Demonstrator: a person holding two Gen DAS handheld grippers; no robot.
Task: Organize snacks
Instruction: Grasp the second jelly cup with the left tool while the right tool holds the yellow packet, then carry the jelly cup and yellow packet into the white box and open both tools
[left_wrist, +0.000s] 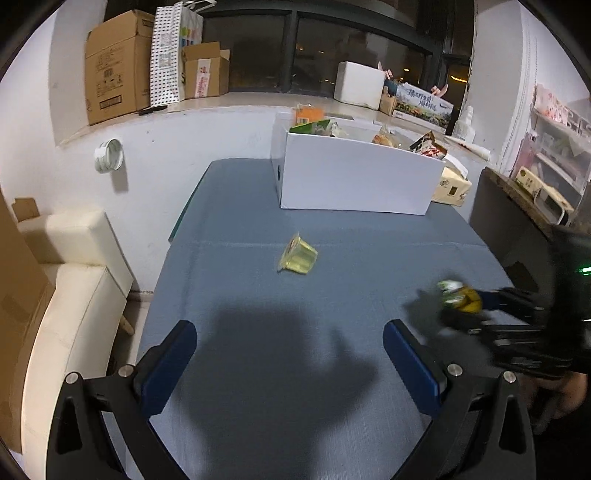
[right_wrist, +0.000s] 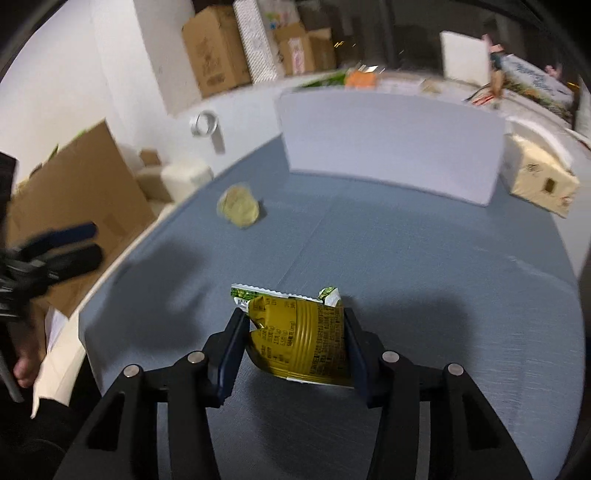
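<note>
Gripping a yellow snack packet (right_wrist: 299, 336), your right claw (right_wrist: 295, 325) has both pads pressed against its sides, the packet's white-and-green crimped end sticking out past the fingertips above the blue table (right_wrist: 424, 266). Your left claw (left_wrist: 290, 332) stands wide with nothing between its blue pads (left_wrist: 410, 354), hovering over bare cloth. Ahead of that left claw, a clear jelly cup (left_wrist: 298, 255) lies tipped on its side, well apart from the fingers. Farther ahead of both claws sits the white box (left_wrist: 354, 177), already holding several packets, with a tissue pack (left_wrist: 452, 186) just beside its right end. From the left view, your right claw and its packet show blurred off to the right.
</note>
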